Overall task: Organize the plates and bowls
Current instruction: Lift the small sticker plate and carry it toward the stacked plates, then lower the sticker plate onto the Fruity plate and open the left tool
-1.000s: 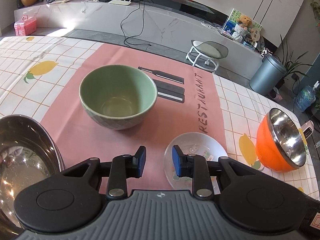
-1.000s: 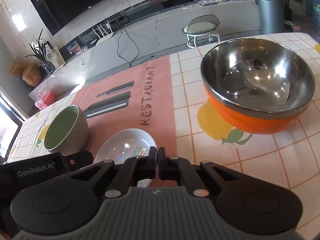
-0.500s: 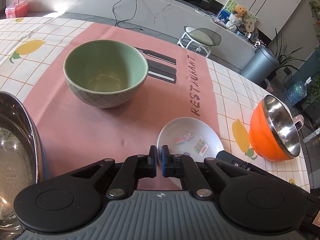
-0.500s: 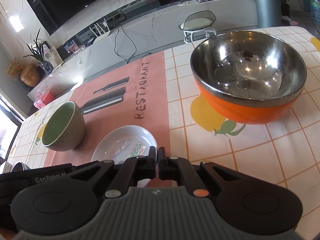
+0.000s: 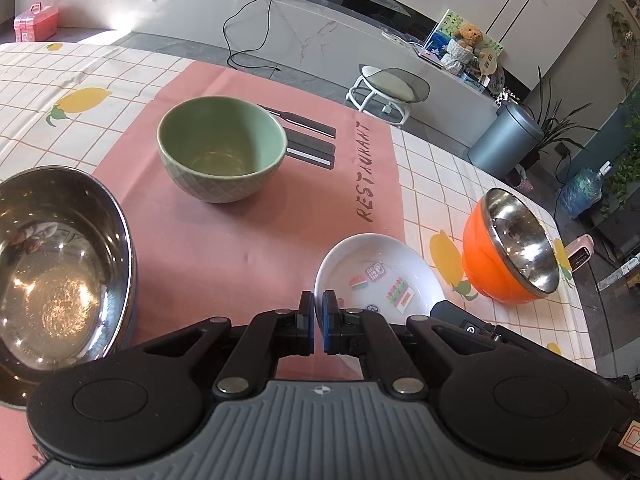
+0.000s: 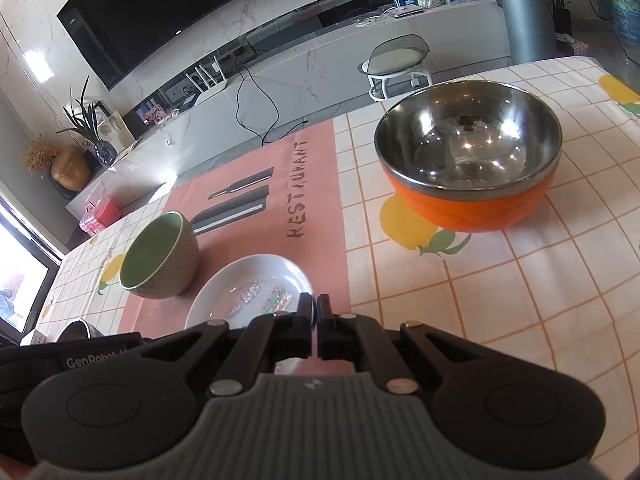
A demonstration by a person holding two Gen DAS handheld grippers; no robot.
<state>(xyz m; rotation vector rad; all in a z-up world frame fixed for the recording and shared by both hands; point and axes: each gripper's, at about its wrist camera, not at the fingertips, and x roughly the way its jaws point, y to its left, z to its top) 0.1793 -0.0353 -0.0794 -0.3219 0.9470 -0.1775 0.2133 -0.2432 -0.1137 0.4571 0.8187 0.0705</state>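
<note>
A small white dish (image 5: 380,264) with stickers inside lies low over the pink mat (image 5: 224,240). My left gripper (image 5: 318,300) is shut on the dish's left rim. From the other side, my right gripper (image 6: 316,304) is shut on the right rim of the same dish (image 6: 248,276). A green ceramic bowl (image 5: 222,148) stands upright further back on the mat, apart from both grippers. An orange bowl with a steel lining (image 6: 468,160) sits to the right on the checked cloth. A large steel bowl (image 5: 52,264) is close at the left.
The table carries a checked lemon-print cloth (image 6: 520,280), and its far edge runs just behind the mat. Beyond it are a white stool (image 5: 386,88), a grey bin (image 5: 506,136) and a long low marble cabinet (image 5: 200,8).
My left gripper's jaws went from open around the dish's rim to shut on it. Both views have drawn back a little from the green and orange bowls, while the dish stays at the fingertips.
</note>
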